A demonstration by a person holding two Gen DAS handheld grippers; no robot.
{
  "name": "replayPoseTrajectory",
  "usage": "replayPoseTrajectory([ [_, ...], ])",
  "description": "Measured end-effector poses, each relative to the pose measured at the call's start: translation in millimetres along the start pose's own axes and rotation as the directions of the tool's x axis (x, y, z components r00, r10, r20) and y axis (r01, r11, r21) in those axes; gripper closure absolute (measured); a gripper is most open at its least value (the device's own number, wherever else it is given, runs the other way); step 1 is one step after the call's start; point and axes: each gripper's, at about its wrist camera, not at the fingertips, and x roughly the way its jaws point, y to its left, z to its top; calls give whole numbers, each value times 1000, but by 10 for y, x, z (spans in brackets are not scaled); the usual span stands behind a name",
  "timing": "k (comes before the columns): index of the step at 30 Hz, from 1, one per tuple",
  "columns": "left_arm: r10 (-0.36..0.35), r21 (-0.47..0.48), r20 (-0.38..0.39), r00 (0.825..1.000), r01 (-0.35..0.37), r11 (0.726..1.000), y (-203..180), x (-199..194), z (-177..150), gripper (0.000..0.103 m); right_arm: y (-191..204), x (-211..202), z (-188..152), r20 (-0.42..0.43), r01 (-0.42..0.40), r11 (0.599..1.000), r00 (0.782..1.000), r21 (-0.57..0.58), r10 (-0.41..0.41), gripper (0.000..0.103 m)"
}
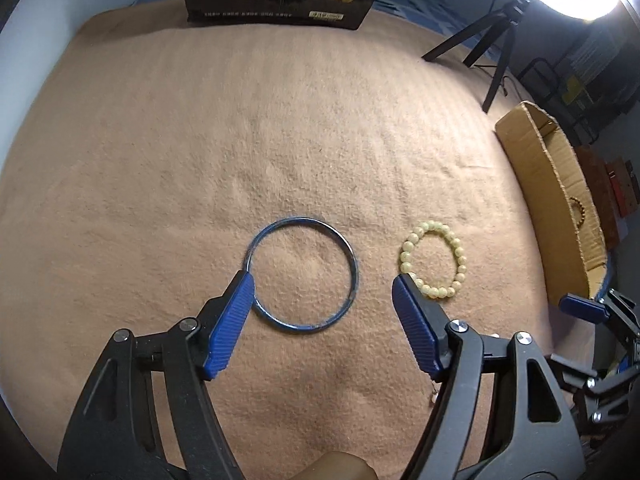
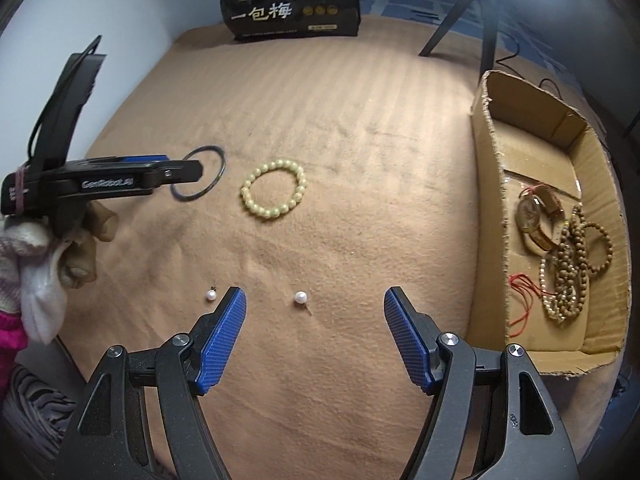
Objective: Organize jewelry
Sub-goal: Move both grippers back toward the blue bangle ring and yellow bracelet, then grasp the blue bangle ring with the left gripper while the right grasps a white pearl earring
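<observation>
- The left gripper (image 1: 322, 286), black-framed with ribbed blue pads, tilts steeply down over the tan felt cloth (image 1: 280, 140); its jaws are spread and grasp nothing.
- The thin dark-blue metal bangle (image 1: 302, 276) lies flat on the cloth. The left pad overlaps the bangle's left rim in the left wrist view, and most of the ring sits between the two pads; whether the pad touches it I cannot tell.
- Just right of the bangle lies the pale yellow-green beaded bracelet (image 1: 433, 260), its lower left edge behind the right pad's tip.
- The right gripper (image 2: 315, 300) also slants steeply down, jaws released and empty. One small white pearl earring (image 2: 300, 297) rests on the cloth between its pads; a second pearl earring (image 2: 211, 295) lies just outside the left pad.
- From the right wrist view, a hand (image 2: 82, 240) in a white knit glove holds the left gripper over the bangle.
- Well right of the bangle stands an open brown cardboard box (image 2: 490, 200) holding a gold wristwatch (image 2: 534, 216) and brown wooden bead strands (image 2: 568, 264).
</observation>
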Motion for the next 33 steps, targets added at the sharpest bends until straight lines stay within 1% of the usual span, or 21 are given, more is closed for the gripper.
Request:
replayPoseTrajectory([
  [6, 9, -18, -5, 1000, -9, 1000, -6, 87, 37, 29, 22, 157, 51, -30, -8, 1000, 1000, 3, 8, 32],
  [8, 23, -13, -6, 1000, -23, 1000, -17, 115, 48, 29, 39, 196, 75, -39, -14, 1000, 999, 0, 14, 32],
  [11, 74, -2, -1, 997, -74, 997, -29, 160, 70, 29, 103, 257, 98, -50, -30, 1000, 998, -6, 30, 32],
  [16, 99, 5, -21, 995, -99, 995, -21, 264, 98, 29, 191, 340, 133, -69, -38, 999, 997, -33, 36, 32],
  [20, 115, 19, -19, 993, -115, 993, -46, 320, 108, 29, 196, 412, 158, -84, -38, 999, 996, -26, 36, 32],
  [21, 117, 18, -20, 993, -117, 993, -50, 334, 114, 28, 180, 421, 157, -88, -38, 999, 995, -22, 35, 38],
  [22, 119, 17, -20, 993, -118, 993, -62, 349, 118, 27, 162, 447, 160, -98, -37, 999, 995, -14, 36, 46],
  [24, 132, 24, -21, 991, -131, 991, -89, 380, 121, 26, 123, 492, 175, -113, -41, 999, 993, 3, 41, 54],
  [27, 159, 57, -16, 987, -158, 986, -173, 443, 114, 21, 85, 535, 196, -123, -60, 998, 990, 21, 62, 63],
  [29, 183, 76, -11, 983, -181, 981, -214, 471, 105, 21, 86, 565, 209, -131, -52, 999, 990, 14, 54, 65],
  [32, 183, 74, -6, 983, -182, 980, -219, 479, 105, 21, 85, 612, 229, -141, -39, 999, 989, 11, 40, 70],
  [33, 179, 75, -4, 984, -178, 981, -213, 479, 108, 21, 87, 632, 238, -145, -30, 999, 989, 12, 32, 74],
])
